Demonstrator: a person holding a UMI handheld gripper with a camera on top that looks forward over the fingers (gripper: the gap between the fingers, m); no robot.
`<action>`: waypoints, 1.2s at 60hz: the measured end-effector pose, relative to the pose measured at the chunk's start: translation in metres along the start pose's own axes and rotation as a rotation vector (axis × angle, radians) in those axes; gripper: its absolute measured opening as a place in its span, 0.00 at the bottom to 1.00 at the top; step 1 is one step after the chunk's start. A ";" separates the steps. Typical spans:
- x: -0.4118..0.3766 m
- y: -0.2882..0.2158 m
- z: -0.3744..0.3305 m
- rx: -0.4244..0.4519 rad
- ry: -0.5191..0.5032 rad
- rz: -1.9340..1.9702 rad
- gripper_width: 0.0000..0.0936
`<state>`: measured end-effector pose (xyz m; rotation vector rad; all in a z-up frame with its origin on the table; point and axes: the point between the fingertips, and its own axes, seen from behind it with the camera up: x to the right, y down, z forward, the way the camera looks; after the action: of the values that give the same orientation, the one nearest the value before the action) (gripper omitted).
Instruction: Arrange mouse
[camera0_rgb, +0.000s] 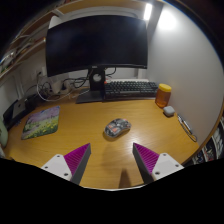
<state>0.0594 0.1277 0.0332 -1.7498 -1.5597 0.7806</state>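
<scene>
Gripper view: the mouse (117, 128) lies on the desk (90, 135) just beyond the spread, empty hand-held gripper (112, 160).

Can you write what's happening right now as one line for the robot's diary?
step: approaching mouse | claw: open, empty | mouse: on desk, just ahead of fingers, untouched | behind it: keyboard, monitor
</scene>
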 end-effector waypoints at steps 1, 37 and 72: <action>0.000 0.000 0.003 -0.001 -0.002 0.000 0.93; -0.002 -0.027 0.115 -0.057 -0.053 -0.063 0.93; -0.027 -0.056 0.156 -0.086 -0.095 -0.155 0.44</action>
<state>-0.1008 0.1181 -0.0161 -1.6491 -1.7926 0.7386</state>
